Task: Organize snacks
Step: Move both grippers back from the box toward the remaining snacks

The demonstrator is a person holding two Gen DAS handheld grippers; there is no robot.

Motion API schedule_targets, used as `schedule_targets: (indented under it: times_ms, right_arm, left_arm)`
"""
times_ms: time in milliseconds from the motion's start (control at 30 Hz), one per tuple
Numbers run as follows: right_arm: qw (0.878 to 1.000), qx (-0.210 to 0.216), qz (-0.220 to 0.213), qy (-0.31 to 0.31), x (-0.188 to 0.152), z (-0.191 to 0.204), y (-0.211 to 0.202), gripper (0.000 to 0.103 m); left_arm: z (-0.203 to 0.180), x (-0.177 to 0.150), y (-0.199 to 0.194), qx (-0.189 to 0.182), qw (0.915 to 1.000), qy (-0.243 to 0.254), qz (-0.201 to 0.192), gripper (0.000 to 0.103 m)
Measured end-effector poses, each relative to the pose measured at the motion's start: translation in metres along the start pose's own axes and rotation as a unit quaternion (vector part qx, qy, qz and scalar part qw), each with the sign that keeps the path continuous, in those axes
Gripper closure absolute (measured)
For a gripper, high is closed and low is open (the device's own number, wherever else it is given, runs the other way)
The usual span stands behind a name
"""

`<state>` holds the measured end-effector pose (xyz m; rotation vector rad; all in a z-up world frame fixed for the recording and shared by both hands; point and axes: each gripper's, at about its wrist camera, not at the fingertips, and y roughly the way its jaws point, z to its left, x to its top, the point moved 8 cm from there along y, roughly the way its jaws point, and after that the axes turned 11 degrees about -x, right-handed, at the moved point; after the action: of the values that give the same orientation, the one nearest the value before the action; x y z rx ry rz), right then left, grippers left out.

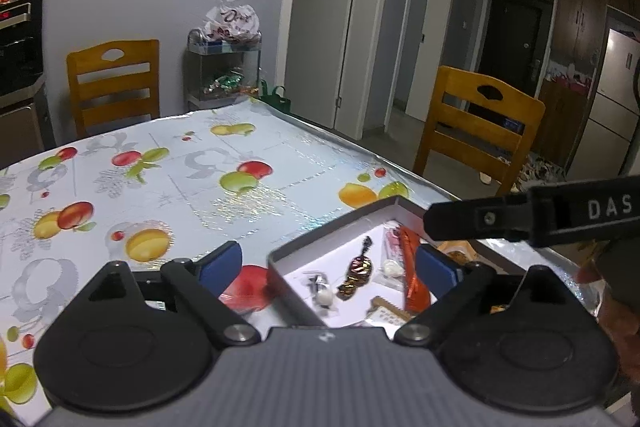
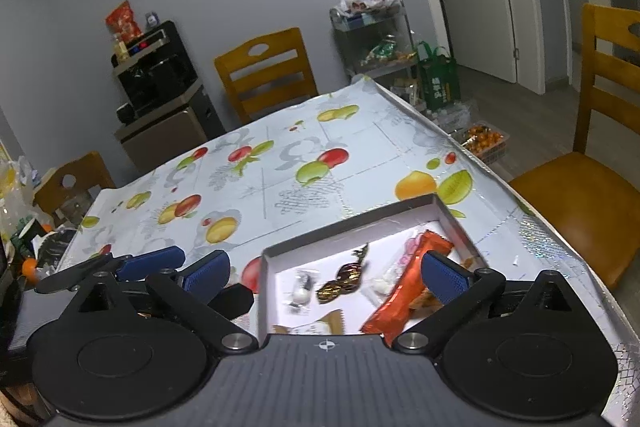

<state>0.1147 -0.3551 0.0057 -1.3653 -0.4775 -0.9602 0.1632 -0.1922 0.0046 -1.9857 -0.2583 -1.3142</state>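
Observation:
A shallow grey box with a white floor (image 1: pixel 332 227) (image 2: pixel 356 217) sits on the fruit-print tablecloth near the table's right edge. It holds an orange snack bar (image 1: pixel 412 267) (image 2: pixel 404 291), a brown-gold wrapped candy (image 1: pixel 356 269) (image 2: pixel 340 279), small white candies (image 1: pixel 324 293) (image 2: pixel 300 291) and biscuit packets (image 1: pixel 386 311) (image 2: pixel 320 327). My left gripper (image 1: pixel 328 265) is open and empty, its fingers straddling the box's near left corner. My right gripper (image 2: pixel 326 273) is open and empty above the box; its arm crosses the left wrist view (image 1: pixel 520 219). The left gripper's blue pads (image 2: pixel 152 261) show in the right wrist view.
The tablecloth (image 1: pixel 160 179) (image 2: pixel 280 179) stretches left and back. Wooden chairs stand beyond the table (image 1: pixel 114 83) (image 2: pixel 268 71) and at its right (image 1: pixel 476 127) (image 2: pixel 600 147). A metal shelf cart with bags (image 1: pixel 224 67) (image 2: pixel 372 31) stands by the wall.

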Motion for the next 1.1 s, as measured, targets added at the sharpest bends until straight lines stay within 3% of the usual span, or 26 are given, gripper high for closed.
schedule_targets:
  times_ms: [533,667,1100]
  right_arm:
    - [0.999,0.007,0.004,-0.045,-0.004,0.058,-0.009,0.000]
    - [0.998,0.010,0.003,-0.056,-0.002,0.076,-0.009,0.000]
    - [0.995,0.022,0.014,-0.096,-0.008,0.136,0.016,0.000]
  left_arm:
    - [0.092,-0.003,-0.060,0.064,0.9950,-0.067,-0.037,0.008]
    - [0.118,-0.008,-0.073,0.099,0.9913,-0.073,-0.047,0.008]
    - [0.175,-0.038,-0.074,0.156,0.9825,-0.099,-0.025,0.008]
